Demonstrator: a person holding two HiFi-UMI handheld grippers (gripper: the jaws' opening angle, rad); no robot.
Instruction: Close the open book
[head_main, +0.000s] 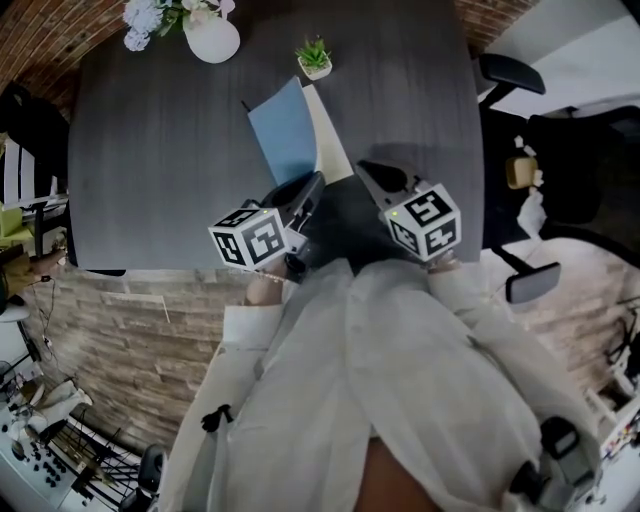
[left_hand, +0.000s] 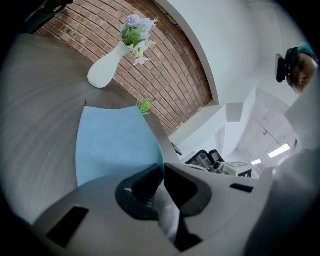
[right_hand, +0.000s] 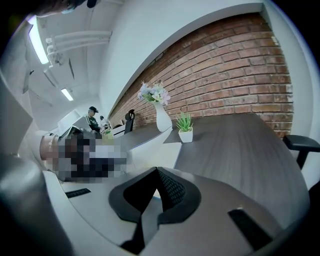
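The open book lies on the grey table (head_main: 160, 150). Its blue cover (head_main: 284, 130) is raised at a slant, and a white page (head_main: 328, 128) lies flat to its right. My left gripper (head_main: 314, 184) is shut on the near edge of that cover; in the left gripper view the blue cover (left_hand: 112, 145) runs straight into the pinched jaws (left_hand: 162, 171). Just right of the book, my right gripper (head_main: 369, 171) is shut with nothing in it. The right gripper view shows its jaws (right_hand: 156, 173) pressed together, with the white page (right_hand: 159, 156) beyond them.
A white vase of flowers (head_main: 212, 38) and a small potted plant (head_main: 315, 57) stand at the table's far side. Black office chairs (head_main: 512, 78) stand to the right of the table. A person's white sleeves (head_main: 400, 340) fill the near part of the head view.
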